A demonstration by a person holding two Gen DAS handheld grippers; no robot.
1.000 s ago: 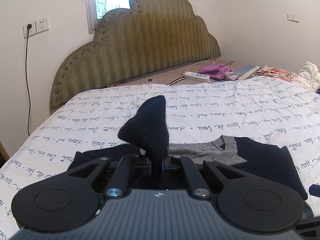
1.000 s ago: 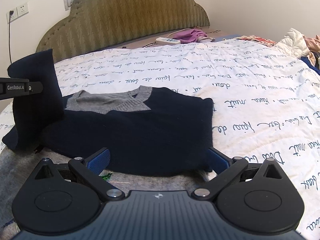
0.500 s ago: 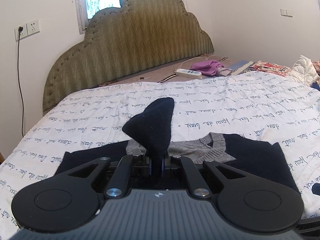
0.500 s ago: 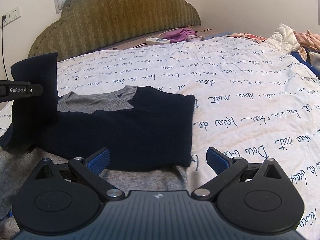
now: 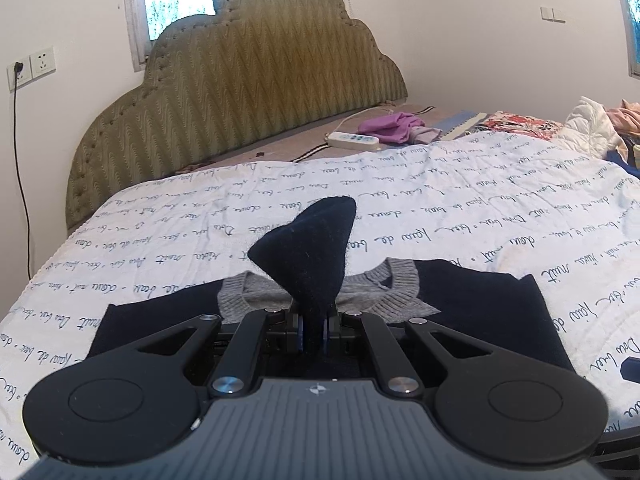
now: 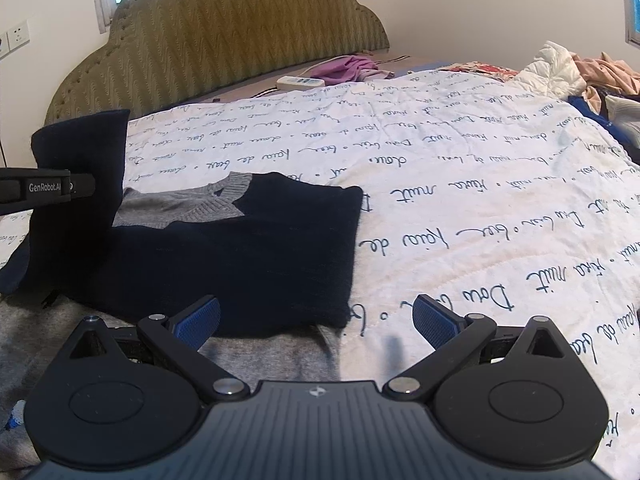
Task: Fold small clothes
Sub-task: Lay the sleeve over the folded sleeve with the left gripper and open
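One sleeve (navy) pinched in left tool.

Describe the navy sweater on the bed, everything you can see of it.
The navy sweater is a fuzzy knit with a grey ribbed V-neck collar. It lies flat on the white script-printed bedspread, partly folded, over grey fabric. The left claw is shut on one raised sleeve; the right claw hovers open.

Both wrist cams are looking forward and down along their fingers, low over the bed, facing the headboard. Left cam is sitting close behind the sweater; right cam is looking from its right edge. Both are sharing sweater, headboard, quilt.
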